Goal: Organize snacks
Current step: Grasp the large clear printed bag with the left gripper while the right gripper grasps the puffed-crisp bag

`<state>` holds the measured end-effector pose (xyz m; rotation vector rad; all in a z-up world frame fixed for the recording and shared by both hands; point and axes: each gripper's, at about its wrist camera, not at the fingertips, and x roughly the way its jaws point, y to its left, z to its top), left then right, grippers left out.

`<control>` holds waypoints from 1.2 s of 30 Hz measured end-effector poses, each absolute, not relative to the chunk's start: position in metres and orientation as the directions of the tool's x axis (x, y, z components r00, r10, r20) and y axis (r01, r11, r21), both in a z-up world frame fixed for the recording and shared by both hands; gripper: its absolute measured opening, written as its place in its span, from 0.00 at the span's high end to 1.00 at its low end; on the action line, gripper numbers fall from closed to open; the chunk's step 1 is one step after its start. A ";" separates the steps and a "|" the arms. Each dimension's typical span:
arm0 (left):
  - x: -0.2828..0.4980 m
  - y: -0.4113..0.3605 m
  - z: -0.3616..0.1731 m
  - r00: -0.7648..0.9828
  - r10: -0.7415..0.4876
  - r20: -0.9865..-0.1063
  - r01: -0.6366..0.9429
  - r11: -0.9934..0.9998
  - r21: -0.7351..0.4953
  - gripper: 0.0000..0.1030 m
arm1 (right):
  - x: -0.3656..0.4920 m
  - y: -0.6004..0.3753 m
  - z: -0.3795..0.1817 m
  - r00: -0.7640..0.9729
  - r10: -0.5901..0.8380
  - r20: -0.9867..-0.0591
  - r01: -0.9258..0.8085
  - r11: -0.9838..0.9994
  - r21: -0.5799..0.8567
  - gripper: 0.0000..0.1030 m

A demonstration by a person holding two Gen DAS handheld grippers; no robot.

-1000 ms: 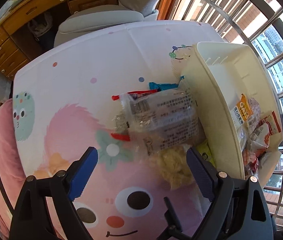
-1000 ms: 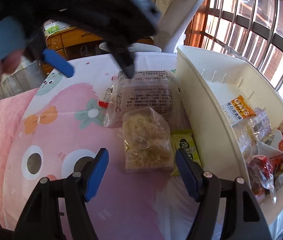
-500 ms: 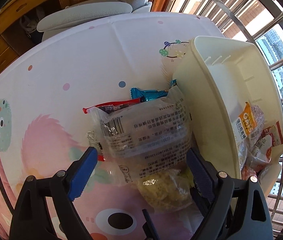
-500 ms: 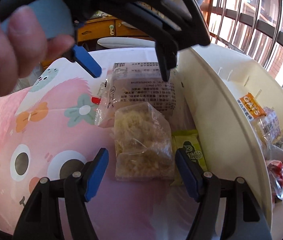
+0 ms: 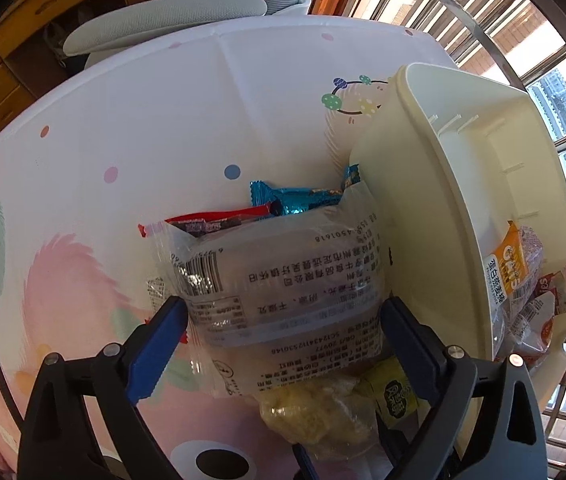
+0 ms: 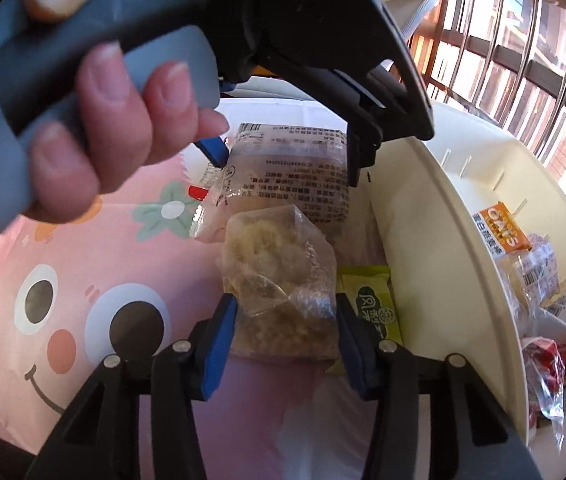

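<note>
A clear printed snack bag (image 5: 283, 280) lies on the cartoon tablecloth beside a cream bin (image 5: 435, 208). My left gripper (image 5: 283, 320) is open, its blue fingers on either side of that bag; it also shows in the right wrist view (image 6: 283, 160). A clear bag of yellow crumbly snack (image 6: 279, 280) lies nearer, and my right gripper (image 6: 285, 316) is open with its fingers around its near end. A green packet (image 6: 375, 300) lies against the bin (image 6: 423, 260). Red (image 5: 219, 220) and blue (image 5: 303, 200) packets lie beyond the printed bag.
The bin holds several snack packets, among them an orange oats pack (image 6: 503, 228). A grey office chair (image 5: 163, 28) and wooden drawers (image 5: 23, 20) stand beyond the table. A barred window (image 5: 523, 40) is on the right. The person's hand (image 6: 95, 132) holds the left gripper.
Both grippers moved forward and down. The left one now straddles the printed bag; the right one has narrowed around the yellow snack bag.
</note>
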<state>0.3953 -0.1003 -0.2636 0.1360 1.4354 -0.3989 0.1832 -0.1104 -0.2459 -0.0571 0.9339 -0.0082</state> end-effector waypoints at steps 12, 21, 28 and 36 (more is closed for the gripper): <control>0.400 -0.112 -0.275 0.111 -0.167 -0.980 0.355 0.928 -0.118 0.00 | 0.176 -0.114 -0.242 0.575 -0.019 -0.818 -0.014 0.999 -0.034 0.58; 0.398 -0.106 -0.274 0.152 -0.181 -0.972 0.355 0.927 -0.118 0.15 | 0.181 -0.116 -0.238 0.560 0.001 -0.828 -0.015 1.000 -0.009 0.58; 0.392 -0.101 -0.262 0.158 -0.198 -0.967 0.377 0.918 -0.126 0.28 | 0.182 -0.123 -0.237 0.545 0.018 -0.839 -0.007 1.000 0.017 0.59; 0.388 -0.088 -0.253 0.127 -0.211 -0.969 0.353 0.923 -0.155 0.29 | 0.187 -0.133 -0.237 0.525 0.022 -0.851 -0.007 1.000 0.022 0.63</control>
